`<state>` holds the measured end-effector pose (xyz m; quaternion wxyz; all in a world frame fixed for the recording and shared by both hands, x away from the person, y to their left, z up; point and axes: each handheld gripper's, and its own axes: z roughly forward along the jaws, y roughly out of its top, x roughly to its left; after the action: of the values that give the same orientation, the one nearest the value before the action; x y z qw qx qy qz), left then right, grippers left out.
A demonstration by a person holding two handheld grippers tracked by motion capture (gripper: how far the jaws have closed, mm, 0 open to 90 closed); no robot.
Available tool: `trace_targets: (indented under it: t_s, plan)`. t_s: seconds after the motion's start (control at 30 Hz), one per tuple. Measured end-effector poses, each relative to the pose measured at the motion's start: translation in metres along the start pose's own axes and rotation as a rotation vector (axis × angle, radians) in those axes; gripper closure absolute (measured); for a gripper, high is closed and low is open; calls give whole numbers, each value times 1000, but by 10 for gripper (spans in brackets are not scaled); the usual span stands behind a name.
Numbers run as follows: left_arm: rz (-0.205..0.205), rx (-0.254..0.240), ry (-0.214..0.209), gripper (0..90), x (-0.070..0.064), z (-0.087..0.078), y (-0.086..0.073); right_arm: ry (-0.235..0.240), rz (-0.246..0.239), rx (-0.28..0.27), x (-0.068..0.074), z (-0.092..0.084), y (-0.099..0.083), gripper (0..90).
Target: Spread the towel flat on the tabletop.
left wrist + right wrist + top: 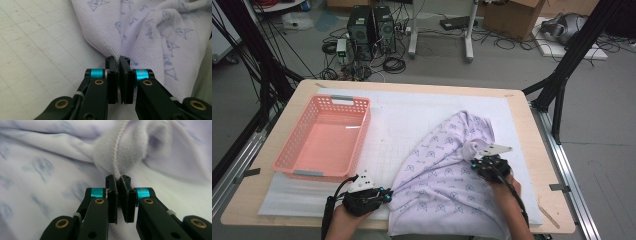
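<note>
A: Left gripper state?
B: Jaws clamped together on the hem of the towel. Fabric pinched right at the tips, bunching up from there.
A: Right gripper?
B: Same. Jaws pressed onto a stitched edge of the towel, the fold standing up between the tips.
A: Where's the towel on the table?
B: High view: the towel lies crumpled on the near right part of the white mat, lilac with small printed figures. Near edge hangs over the table edge toward the person.
A: Gripper spots on it?
B: Left gripper holds the towel's near left edge. Right gripper holds it farther in, near the right side, where the cloth humps up.
A: Anything else?
B: Pink basket on the far left of the mat, well apart from the towel, nothing visible inside.
</note>
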<state>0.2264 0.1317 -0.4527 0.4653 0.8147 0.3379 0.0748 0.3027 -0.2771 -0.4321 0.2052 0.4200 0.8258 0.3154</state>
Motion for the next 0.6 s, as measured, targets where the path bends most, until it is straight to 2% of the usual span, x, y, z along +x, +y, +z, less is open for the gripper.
trace_targets:
  t_s: [0.1, 0.17, 0.27, 0.33, 0.4, 0.47, 0.53, 0.6]
  plan:
    - [-9, 4, -15, 815, 1, 4, 0, -24, 119, -24, -22, -24, -26, 860]
    - [-20, 1, -19, 740, 1, 5, 2, -14, 182, -28, -33, -38, -44, 860]
    - [-44, -18, -12, 585, 4, 7, 7, -19, 208, 0, -41, -53, -66, 861]
    - [-57, -36, -4, 505, 6, 9, 11, -39, 223, 39, -44, -65, -76, 860]
    - [-56, -48, -3, 468, 8, 13, 18, -41, 233, 61, -46, -71, -82, 852]
    - [-47, -54, 3, 450, 10, 17, 26, -31, 231, 35, -47, -75, -85, 828]
    - [-37, -77, 11, 450, 13, 23, 38, -65, 233, 12, -47, -77, -82, 722]
    - [-43, -98, 8, 450, 18, 29, 48, -68, 260, -42, -49, -80, -76, 644]
